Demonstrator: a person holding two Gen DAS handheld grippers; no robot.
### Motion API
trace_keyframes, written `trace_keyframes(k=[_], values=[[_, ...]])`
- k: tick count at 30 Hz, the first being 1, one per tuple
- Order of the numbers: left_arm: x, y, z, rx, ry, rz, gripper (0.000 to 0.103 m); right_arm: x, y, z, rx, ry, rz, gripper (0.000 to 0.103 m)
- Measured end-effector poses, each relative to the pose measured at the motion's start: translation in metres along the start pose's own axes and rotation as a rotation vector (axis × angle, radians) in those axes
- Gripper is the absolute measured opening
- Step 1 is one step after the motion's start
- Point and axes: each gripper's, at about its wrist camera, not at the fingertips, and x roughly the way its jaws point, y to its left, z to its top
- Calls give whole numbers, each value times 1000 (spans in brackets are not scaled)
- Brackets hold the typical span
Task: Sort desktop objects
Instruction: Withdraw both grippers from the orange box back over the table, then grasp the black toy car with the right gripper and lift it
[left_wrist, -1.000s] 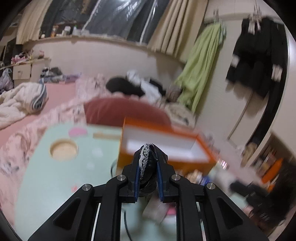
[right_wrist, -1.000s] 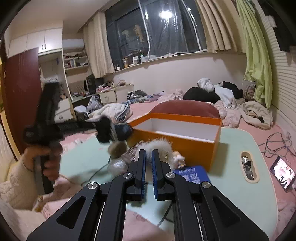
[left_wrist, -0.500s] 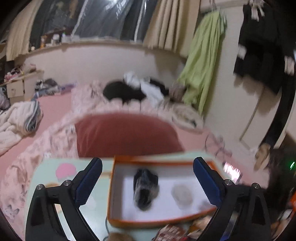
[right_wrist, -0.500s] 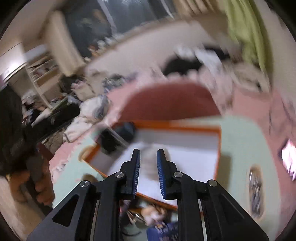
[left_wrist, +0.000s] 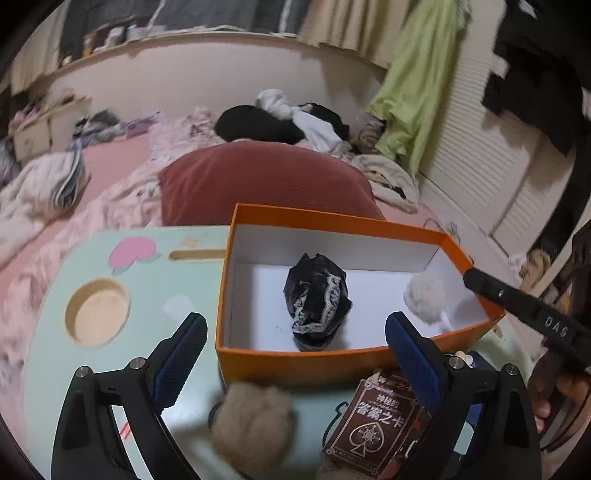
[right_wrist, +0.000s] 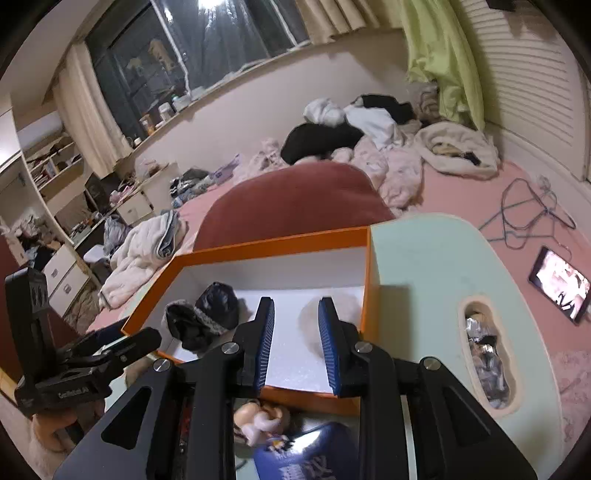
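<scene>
The orange box is set on the pale green table. A black lace-trimmed cloth and a white pompom lie inside the box. The left gripper is held before the box, jaws spread wide, nothing between them. The right gripper is held over the box's near wall; its jaws have just been opening, and nothing is pinched.

The worktop is viewed from above its near edge in the left wrist view, angled downward and close over the orange box, with the bed and louvred doors behind. In the right wrist view the same orange box is seen from nearer the worktop's right side, also tilted down, towards the window. The box interior, the red cushion and the bed are shared by both views; the cushion lies just beyond the far edge.
</scene>
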Motion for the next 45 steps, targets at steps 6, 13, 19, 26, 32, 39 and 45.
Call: trace_keyframes(k=[6, 13, 19, 26, 32, 39, 45], values=[[-18, 2, -5, -27, -64, 11, 98, -6, 3, 1, -31, 24, 51, 26], [-81, -11, -21, 29, -189, -64, 99, -63, 44, -34, -290, -80, 106, 72], [-83, -21, -91, 101, -19, -80, 99, -95, 49, -94, -404, -30, 142, 76], [-55, -30, -107, 152, 65, 55, 103, -72, 44, -130, -452, 151, 73, 76], [-54, -34, -108, 186, 74, 96, 103, -58, 30, -126, -385, 213, 127, 80], [-56, -34, -110, 187, 72, 96, 103, -59, 32, -128, -386, 211, 125, 80], [-54, -34, -111, 187, 72, 94, 103, -59, 32, -128, -386, 210, 126, 80]])
